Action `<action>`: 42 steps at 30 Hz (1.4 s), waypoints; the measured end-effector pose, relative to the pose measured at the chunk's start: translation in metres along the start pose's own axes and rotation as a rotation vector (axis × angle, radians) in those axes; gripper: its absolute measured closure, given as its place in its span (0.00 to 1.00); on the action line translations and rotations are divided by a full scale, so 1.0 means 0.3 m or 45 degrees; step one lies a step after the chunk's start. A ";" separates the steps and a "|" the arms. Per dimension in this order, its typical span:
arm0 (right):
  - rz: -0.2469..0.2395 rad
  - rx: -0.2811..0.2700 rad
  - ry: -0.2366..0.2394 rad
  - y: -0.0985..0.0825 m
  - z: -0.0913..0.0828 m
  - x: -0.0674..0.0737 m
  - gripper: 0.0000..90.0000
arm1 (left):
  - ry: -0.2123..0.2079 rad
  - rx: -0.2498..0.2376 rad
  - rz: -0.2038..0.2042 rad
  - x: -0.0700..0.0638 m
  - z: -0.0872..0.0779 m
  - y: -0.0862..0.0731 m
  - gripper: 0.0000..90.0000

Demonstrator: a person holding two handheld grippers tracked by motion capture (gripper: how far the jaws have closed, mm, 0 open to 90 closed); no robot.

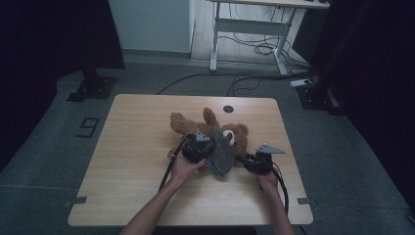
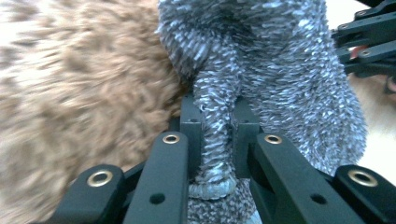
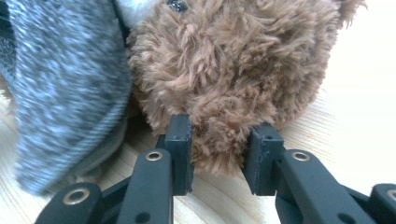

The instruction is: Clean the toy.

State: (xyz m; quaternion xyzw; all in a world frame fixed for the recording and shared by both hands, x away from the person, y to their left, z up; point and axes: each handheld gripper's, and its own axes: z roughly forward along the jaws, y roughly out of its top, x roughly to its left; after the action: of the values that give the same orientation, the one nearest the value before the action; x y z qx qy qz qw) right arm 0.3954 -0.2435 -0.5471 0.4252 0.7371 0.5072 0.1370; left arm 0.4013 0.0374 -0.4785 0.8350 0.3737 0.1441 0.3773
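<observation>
A brown plush bear (image 1: 188,123) lies in the middle of the wooden table (image 1: 132,147). A grey knitted garment (image 1: 222,155) drapes over its near side. My left gripper (image 1: 205,144) is at the garment's left edge. In the left gripper view the left gripper (image 2: 215,116) is shut on a bunched fold of the grey knit (image 2: 280,70), with brown fur (image 2: 84,93) to the left. My right gripper (image 1: 247,160) is at the bear's right side. In the right gripper view the right gripper (image 3: 222,135) is shut on a tuft of the bear (image 3: 233,60), with the grey knit (image 3: 65,84) on the left.
A round cable hole (image 1: 228,109) sits near the table's far edge. Behind the table stand a white desk frame (image 1: 244,29) and loose floor cables (image 1: 254,49). Black stand bases (image 1: 93,88) flank the table. Bare wood lies left of and in front of the bear.
</observation>
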 end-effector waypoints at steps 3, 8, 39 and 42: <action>0.001 0.005 0.003 0.000 -0.002 -0.001 0.74 | 0.015 -0.022 -0.019 0.032 -0.038 -0.014 0.88; 0.000 0.001 0.006 0.000 -0.004 -0.004 0.74 | 0.076 -0.055 -0.045 0.098 -0.121 -0.039 0.88; -0.013 0.014 0.000 0.004 -0.006 -0.002 0.74 | 0.204 0.031 -0.328 0.404 -0.183 -0.260 0.88; -0.011 0.017 -0.002 0.005 -0.005 -0.002 0.75 | 0.165 -0.036 -0.292 0.381 -0.221 -0.226 0.88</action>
State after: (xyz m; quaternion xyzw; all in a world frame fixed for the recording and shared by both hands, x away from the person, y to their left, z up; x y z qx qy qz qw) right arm 0.3955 -0.2448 -0.5453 0.4232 0.7422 0.5013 0.1369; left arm 0.4092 0.1854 -0.4886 0.7705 0.4881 0.1590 0.3779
